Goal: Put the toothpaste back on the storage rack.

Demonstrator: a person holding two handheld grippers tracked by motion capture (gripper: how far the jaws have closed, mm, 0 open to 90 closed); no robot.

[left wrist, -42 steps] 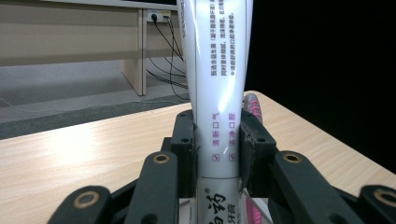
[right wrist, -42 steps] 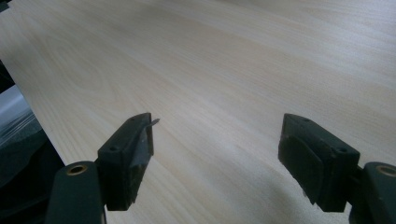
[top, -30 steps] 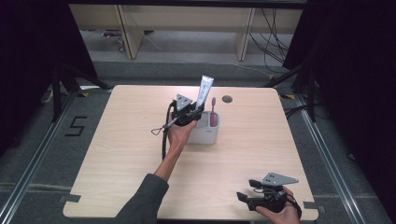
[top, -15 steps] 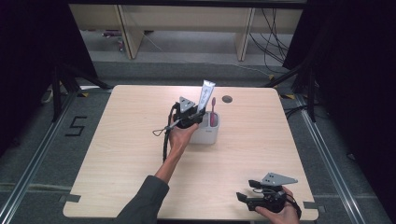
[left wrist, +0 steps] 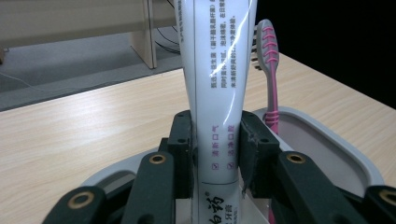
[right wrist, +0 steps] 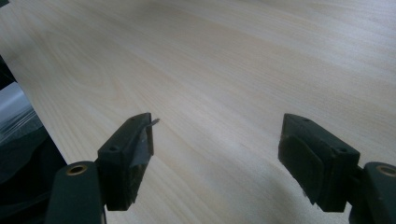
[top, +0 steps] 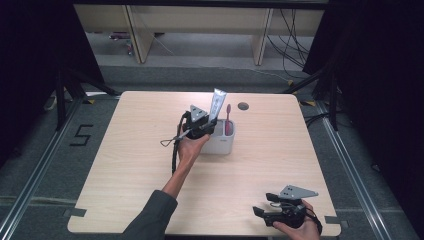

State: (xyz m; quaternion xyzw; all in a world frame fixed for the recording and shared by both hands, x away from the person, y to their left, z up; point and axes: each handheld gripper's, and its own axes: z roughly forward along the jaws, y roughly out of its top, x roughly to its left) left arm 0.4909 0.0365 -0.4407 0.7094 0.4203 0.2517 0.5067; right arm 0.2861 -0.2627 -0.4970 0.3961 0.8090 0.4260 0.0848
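- The toothpaste tube (left wrist: 212,84) stands upright in the white holder (top: 220,144), just above the middle of the table (top: 125,165) in the high view, with its flat crimped end at 12 o'clock.
- It is a white tube with small purple and dark print down its side and a bright streak of glare across it; its lower end dips below the holder's rim (left wrist: 348,144).
- The left gripper (left wrist: 215,151) has a black jaw on each side of the tube and the pads sit against its skin, so it is clamped on the tube, though the jaws have just been easing apart a touch.
- In the high view the left gripper (top: 200,127) sits at the holder's 9 o'clock side, the grey three-cornered plate on top and the cable looping off toward 8 o'clock.
- The left hand (top: 189,147) grips it from below, with the forearm stretched long and straight up from the sleeve at 6 o'clock.
- A pink toothbrush (left wrist: 270,70) stands in the same holder just at the tube's 3 o'clock, head up with grey bristles, close beside the tube but apart from it.
- Over at the table's 5 o'clock corner the right hand (top: 295,227) rests low with the right gripper (top: 262,205) pointing toward 9 o'clock.
- The right gripper view shows its jaws spread wide with bare wood between them.
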